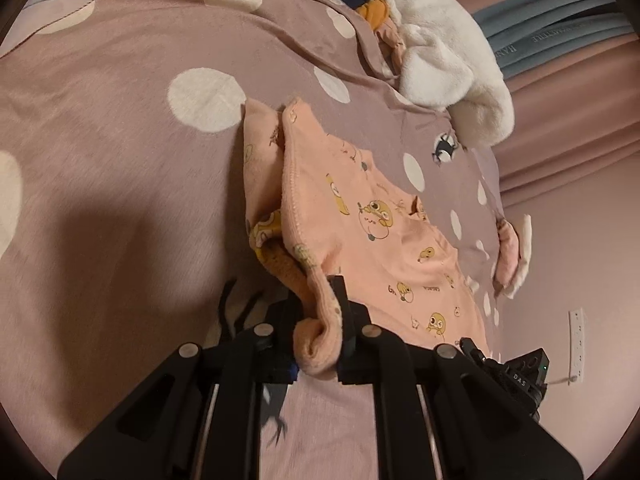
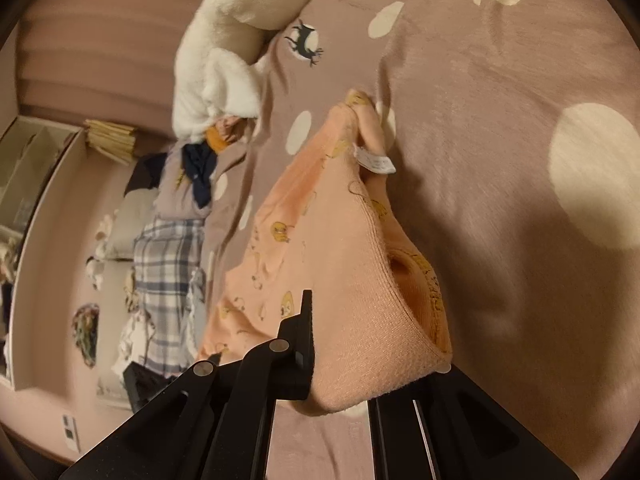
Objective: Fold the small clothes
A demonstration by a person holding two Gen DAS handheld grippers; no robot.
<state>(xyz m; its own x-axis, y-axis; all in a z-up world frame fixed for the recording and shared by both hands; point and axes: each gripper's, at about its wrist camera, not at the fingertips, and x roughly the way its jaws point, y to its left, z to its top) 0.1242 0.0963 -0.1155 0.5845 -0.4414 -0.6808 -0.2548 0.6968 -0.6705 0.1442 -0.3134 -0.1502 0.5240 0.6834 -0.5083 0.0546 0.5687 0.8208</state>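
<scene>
Through my left wrist view, my left gripper (image 1: pixel 320 320) has its fingers pinched on the hem of the peach garment (image 1: pixel 360 208), which trails away from me along the spotted bedspread (image 1: pixel 120 120). Through my right, my right gripper (image 2: pixel 360 344) clamps the other corner; I should lift both evenly, keeping the edge taut.

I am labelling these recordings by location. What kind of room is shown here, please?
Most likely a bedroom. The work surface is a bed with a pink dotted duvet, a pile of other clothes lies on it, and a bookshelf stands by the wall.
</scene>
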